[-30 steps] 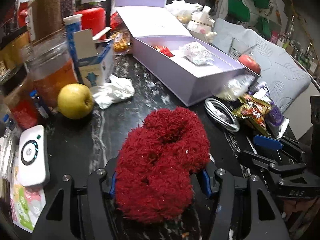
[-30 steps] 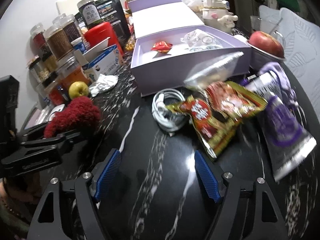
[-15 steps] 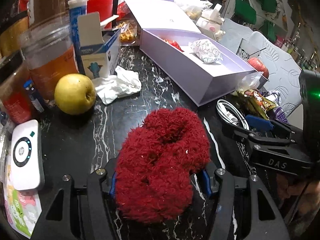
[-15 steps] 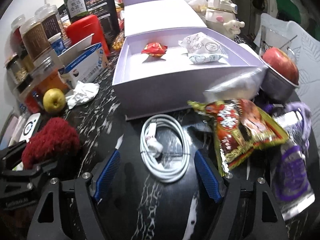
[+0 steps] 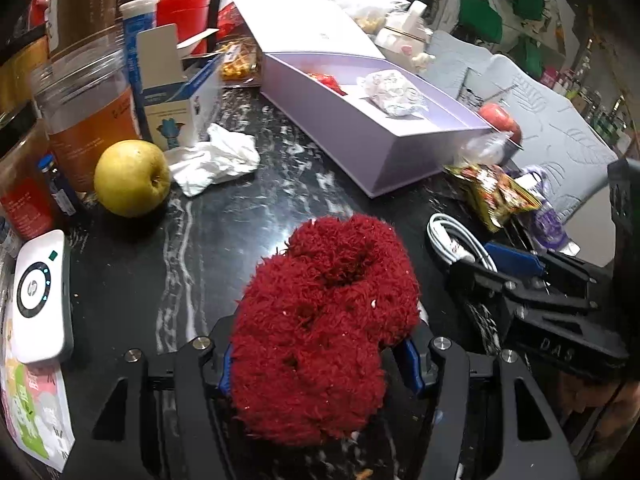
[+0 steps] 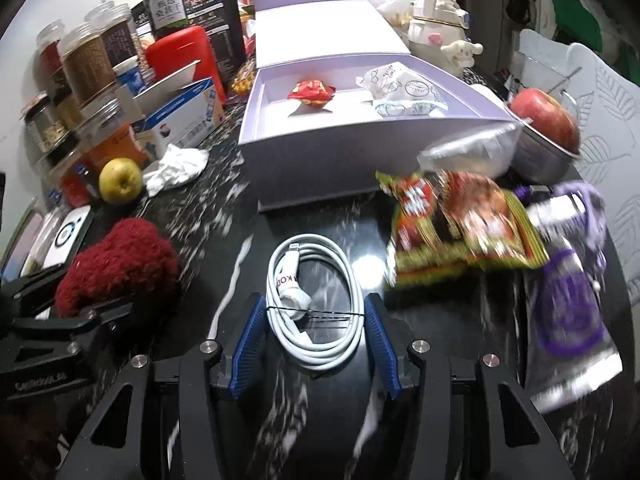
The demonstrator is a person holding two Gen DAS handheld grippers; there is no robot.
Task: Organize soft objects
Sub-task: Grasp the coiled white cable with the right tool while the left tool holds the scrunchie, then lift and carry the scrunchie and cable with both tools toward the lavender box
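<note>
Cable between my right fingers

My right gripper is closing around the coiled white cable, pads flanking its sides; my left gripper clamps the red fuzzy bundle.

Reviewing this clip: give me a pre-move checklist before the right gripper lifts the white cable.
1. Coiled white cable lies between the right gripper pads: ok.
2. Right jaws closing; firm grip yet: cannot tell.
3. Left gripper shut on fluffy red plush: ok.
4. Open lilac cardboard box has free floor space: ok.
5. Red-and-yellow snack packet clear of the cable: ok.
</note>
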